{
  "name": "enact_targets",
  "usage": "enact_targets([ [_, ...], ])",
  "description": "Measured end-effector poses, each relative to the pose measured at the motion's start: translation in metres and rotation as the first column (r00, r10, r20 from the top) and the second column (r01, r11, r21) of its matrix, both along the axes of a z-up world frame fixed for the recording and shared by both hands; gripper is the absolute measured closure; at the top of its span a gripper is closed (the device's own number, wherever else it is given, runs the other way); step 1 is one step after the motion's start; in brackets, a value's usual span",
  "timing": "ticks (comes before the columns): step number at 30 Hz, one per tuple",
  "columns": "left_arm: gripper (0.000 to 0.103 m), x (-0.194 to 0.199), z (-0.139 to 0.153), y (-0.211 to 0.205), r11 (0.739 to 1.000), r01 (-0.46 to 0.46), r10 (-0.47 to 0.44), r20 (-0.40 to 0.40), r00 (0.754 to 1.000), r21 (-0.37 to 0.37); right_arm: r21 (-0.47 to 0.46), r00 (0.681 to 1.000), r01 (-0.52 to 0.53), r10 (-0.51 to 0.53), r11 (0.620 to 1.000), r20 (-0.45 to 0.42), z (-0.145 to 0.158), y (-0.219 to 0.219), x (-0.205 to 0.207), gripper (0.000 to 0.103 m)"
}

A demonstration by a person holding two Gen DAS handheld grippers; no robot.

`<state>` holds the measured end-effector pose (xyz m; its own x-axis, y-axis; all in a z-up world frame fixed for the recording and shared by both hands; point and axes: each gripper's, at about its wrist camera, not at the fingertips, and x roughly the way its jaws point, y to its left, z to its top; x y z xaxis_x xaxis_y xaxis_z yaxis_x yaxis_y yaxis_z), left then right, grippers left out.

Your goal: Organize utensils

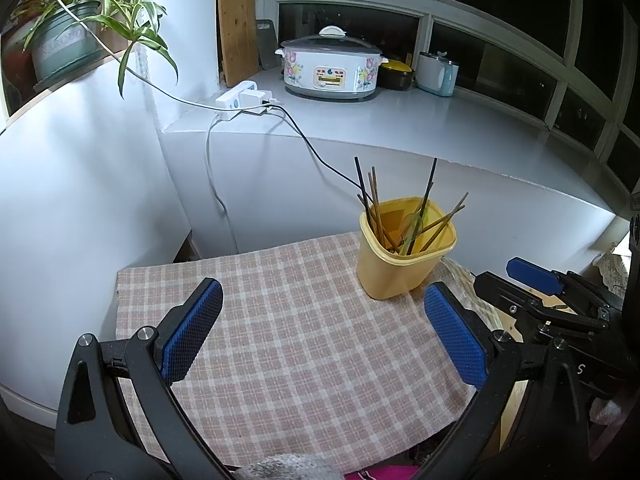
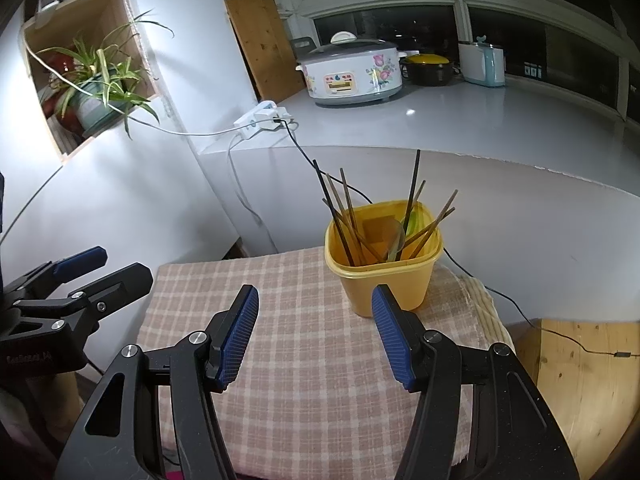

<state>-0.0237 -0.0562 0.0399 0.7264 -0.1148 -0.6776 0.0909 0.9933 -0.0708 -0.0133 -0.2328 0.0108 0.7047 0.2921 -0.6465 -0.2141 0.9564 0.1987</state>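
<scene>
White counter (image 1: 400,120) runs along the dark windows at the far side, carrying a flowered cooker (image 1: 331,65), a yellow-lidded black pot (image 1: 396,74) and a pale blue appliance (image 1: 437,73) to its right. Nearer lies a pink checked cloth (image 1: 312,344), spread flat with a bare middle. At the cloth's far right corner stands a yellow plastic cup (image 1: 400,268), upright, with chopsticks (image 1: 374,204) and a greenish spoon (image 1: 412,226) leaning inside it. The left gripper (image 1: 322,328) hangs over the near part of the cloth, its jaws spread wide with nothing between them. The right gripper (image 2: 316,334) hangs just beside it on the right, jaws likewise apart and empty, short of the cup.
</scene>
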Motion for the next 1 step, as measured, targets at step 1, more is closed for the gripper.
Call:
enact_targets([
  [1,0.001,0.0000,0.0001,-0.0003,1.000,0.000,0.000,-0.001,1.000,-0.002,0.002,1.000,0.003,-0.003,1.000,-0.001,0.0000,-0.0004,0.0001,0.045],
])
